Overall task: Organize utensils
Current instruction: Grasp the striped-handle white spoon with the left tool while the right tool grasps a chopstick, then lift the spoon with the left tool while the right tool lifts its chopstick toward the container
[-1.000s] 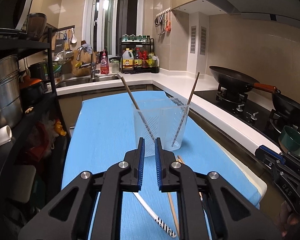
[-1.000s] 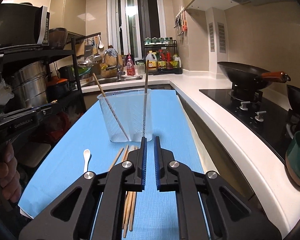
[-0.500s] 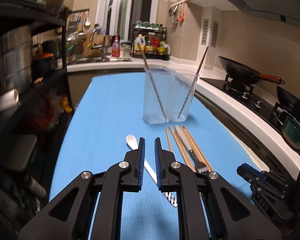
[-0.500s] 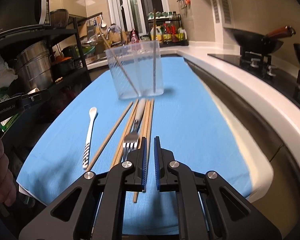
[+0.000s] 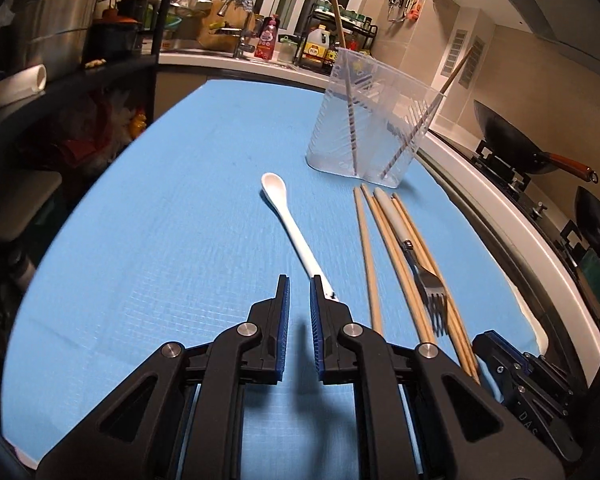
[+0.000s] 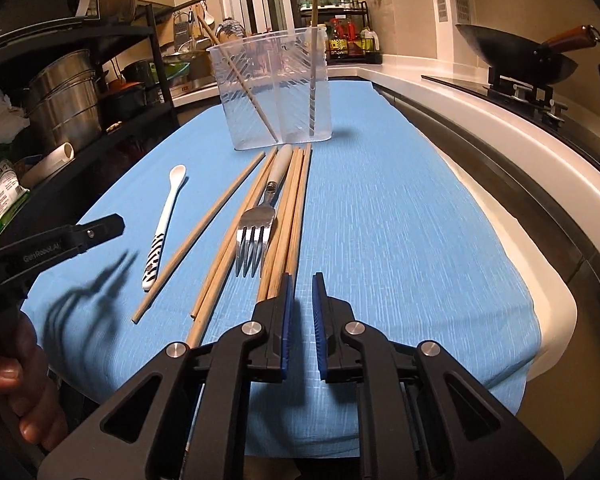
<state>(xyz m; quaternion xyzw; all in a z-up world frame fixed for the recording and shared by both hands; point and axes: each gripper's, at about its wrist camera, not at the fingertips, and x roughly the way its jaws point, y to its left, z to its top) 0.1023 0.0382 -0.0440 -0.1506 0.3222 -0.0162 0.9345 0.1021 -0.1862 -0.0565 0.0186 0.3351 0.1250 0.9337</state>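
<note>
The left claw (image 5: pixel 299 280), almost clenched and holding nothing, hangs low over the blue counter (image 5: pixel 160 240) with the white spoon (image 5: pixel 296 232) touching its right tip, the handle running toward the upper left of the frame.

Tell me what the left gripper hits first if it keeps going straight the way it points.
Most likely the bare blue cloth. The left gripper tilts down at it, with nothing between its jaws. The white spoon lies just off its right finger, so a brush against the handle is possible; depth is unclear.
</note>
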